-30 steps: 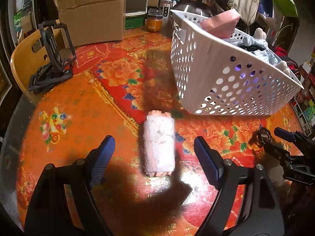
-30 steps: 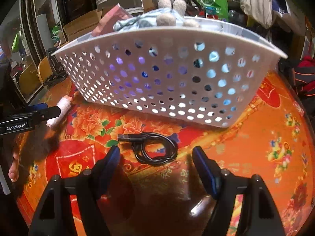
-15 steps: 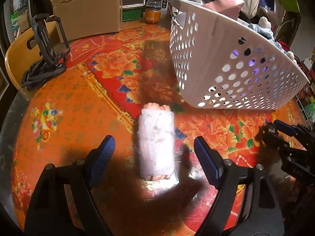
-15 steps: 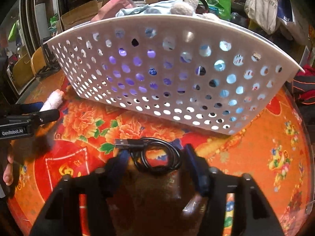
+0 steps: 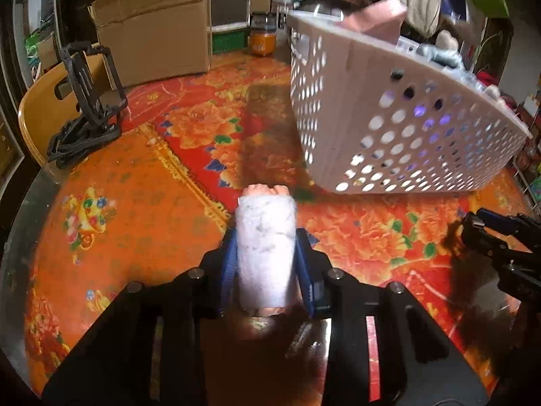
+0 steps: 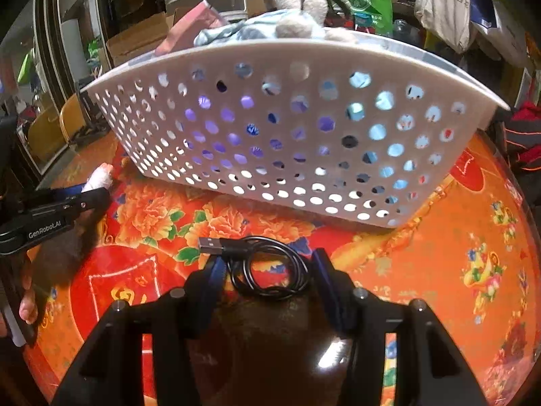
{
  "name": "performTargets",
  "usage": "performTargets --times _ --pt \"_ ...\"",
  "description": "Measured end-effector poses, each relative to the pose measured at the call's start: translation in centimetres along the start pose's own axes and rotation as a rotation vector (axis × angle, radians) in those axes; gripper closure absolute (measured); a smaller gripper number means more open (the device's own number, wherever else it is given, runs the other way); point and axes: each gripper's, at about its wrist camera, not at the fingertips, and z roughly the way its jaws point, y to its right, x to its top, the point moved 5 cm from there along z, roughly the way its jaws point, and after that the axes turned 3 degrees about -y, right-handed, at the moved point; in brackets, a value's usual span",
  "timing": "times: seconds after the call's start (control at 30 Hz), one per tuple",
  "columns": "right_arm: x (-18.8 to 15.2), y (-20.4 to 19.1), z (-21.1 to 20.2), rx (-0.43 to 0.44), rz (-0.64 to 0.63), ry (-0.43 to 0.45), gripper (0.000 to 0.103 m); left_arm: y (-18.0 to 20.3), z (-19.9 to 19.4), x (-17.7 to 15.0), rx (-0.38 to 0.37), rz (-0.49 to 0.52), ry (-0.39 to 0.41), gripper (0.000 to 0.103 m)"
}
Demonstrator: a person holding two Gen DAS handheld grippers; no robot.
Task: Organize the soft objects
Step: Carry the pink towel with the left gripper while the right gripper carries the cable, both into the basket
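Observation:
My left gripper (image 5: 265, 237) is shut on a rolled white and pink towel (image 5: 265, 247) that lies on the red and orange floral table. The towel also shows in the right wrist view (image 6: 98, 177), held by the left gripper (image 6: 84, 199). My right gripper (image 6: 270, 264) has closed in around a coiled black USB cable (image 6: 267, 270), with both pads beside the coil. A white perforated basket (image 5: 389, 125) stands behind, also in the right wrist view (image 6: 287, 128), and holds a pink cloth (image 5: 375, 17), blue cloth and a plush toy (image 6: 297, 17).
A cardboard box (image 5: 152, 34) and an orange jar (image 5: 262, 39) stand at the table's far side. A black folding stand (image 5: 88, 101) sits at the left near a wooden chair (image 5: 44, 101). Bags and clutter lie behind the basket.
My left gripper moved forward and closed on the rolled towel. My right gripper moved forward and narrowed around the black cable.

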Motion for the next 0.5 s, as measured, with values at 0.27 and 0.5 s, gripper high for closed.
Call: performTargets --times 0.27,0.5 --pt "0.0 0.5 -1.2 0.007 0.004 0.048 0.051 0.3 -1.8 0.0 -0.016 0.005 0.073 0.073" --pt "-0.1 0.6 -1.8 0.002 0.011 0.069 0.051 0.4 -2.1 -0.1 -0.03 0.004 0.076 0.073"
